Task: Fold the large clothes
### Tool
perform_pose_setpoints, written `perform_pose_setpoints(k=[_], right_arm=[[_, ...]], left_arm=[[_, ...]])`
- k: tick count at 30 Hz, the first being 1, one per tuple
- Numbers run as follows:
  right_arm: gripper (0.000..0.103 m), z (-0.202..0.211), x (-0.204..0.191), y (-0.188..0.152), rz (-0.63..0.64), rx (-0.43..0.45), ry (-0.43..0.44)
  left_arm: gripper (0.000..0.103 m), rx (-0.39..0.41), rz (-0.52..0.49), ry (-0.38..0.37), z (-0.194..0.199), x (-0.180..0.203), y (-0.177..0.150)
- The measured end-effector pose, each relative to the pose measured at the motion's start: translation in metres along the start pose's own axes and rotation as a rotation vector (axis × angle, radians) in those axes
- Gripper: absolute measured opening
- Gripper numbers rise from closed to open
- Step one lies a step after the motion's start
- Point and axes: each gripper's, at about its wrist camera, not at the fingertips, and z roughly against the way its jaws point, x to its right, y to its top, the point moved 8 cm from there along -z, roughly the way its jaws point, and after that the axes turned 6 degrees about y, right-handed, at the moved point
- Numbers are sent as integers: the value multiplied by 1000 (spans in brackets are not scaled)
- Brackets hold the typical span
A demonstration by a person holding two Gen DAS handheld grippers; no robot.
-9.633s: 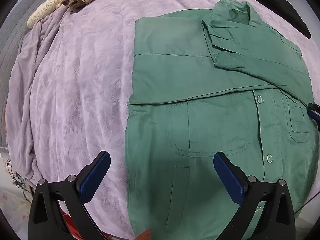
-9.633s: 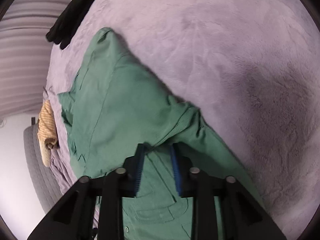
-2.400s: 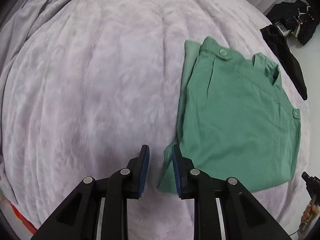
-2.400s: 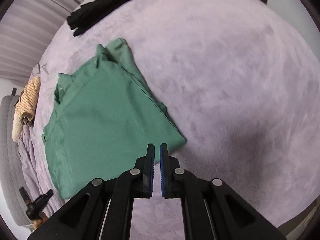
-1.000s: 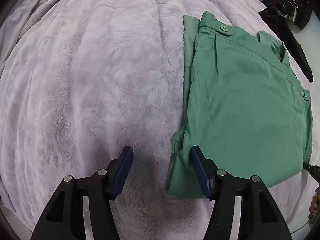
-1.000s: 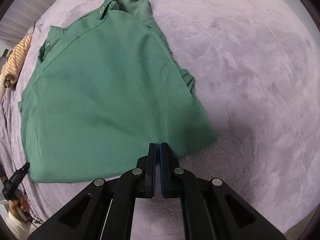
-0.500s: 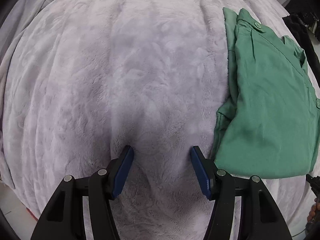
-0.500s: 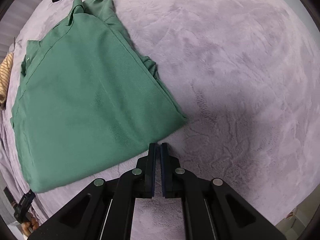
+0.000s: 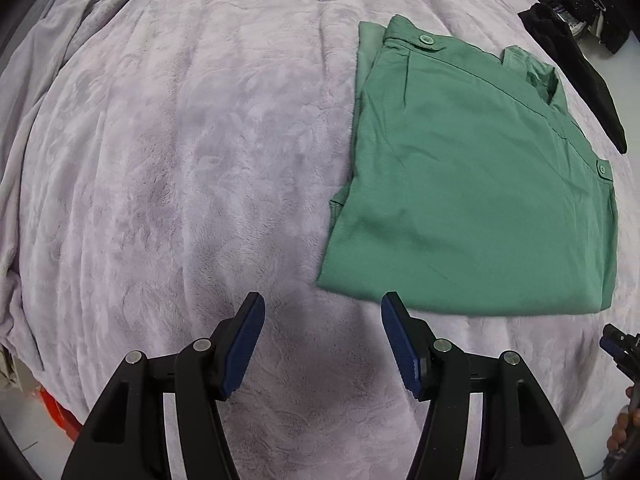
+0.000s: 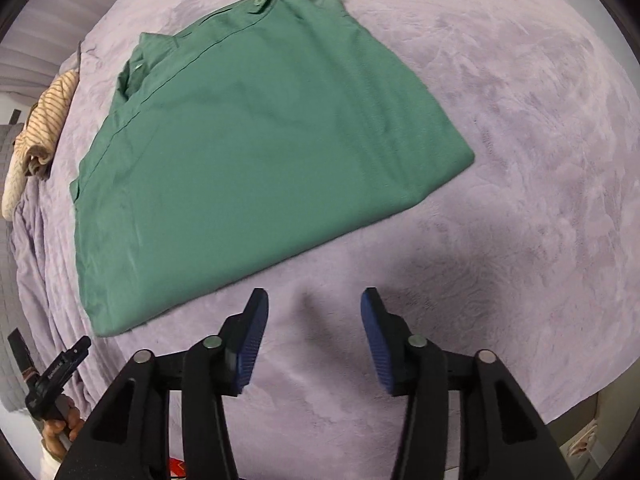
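Note:
A green shirt (image 9: 472,196) lies folded into a flat rectangle on the lilac blanket (image 9: 180,168), with its collar at the far side. It also shows in the right wrist view (image 10: 256,144). My left gripper (image 9: 322,340) is open and empty, just in front of the shirt's near left corner, above the blanket. My right gripper (image 10: 312,336) is open and empty, in front of the shirt's near edge, apart from it.
A black garment (image 9: 576,76) lies beyond the shirt's right side. A striped beige garment (image 10: 38,136) lies at the blanket's far left. The blanket's front edge and floor (image 10: 580,432) show at the lower right.
My right gripper has opened and stands off the shirt's near edge. My left gripper has pulled back, so the whole folded shirt is in view.

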Motion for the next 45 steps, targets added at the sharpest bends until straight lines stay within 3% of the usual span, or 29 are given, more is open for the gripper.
perform_pose_setpoints(k=[5, 7, 8, 9, 24, 26, 28, 35, 45], right_arm=[[58, -8, -31, -14, 40, -32, 34], [65, -12, -48, -15, 57, -42, 46], [67, -16, -55, -14, 66, -46, 51], [70, -16, -60, -17, 77, -51, 56], [84, -33, -121, -37, 168, -71, 121], [90, -34, -129, -38, 170, -65, 137], [103, -34, -137, -39, 176, -56, 158], [103, -45, -156, -51, 179, -98, 228], [103, -79, -163, -68, 72, -186, 324]], left_arm=[[63, -3, -19, 12, 12, 7, -2], [74, -4, -24, 16, 13, 10, 5], [91, 4, -27, 23, 16, 10, 4], [96, 18, -32, 34, 19, 10, 2], [96, -18, -53, 76, 4, -2, 4], [96, -18, -49, 96, 4, -5, 6], [96, -20, -57, 114, 3, -7, 8], [96, -55, -83, 64, -4, -2, 9], [96, -58, -98, 49, -12, -3, 14]])
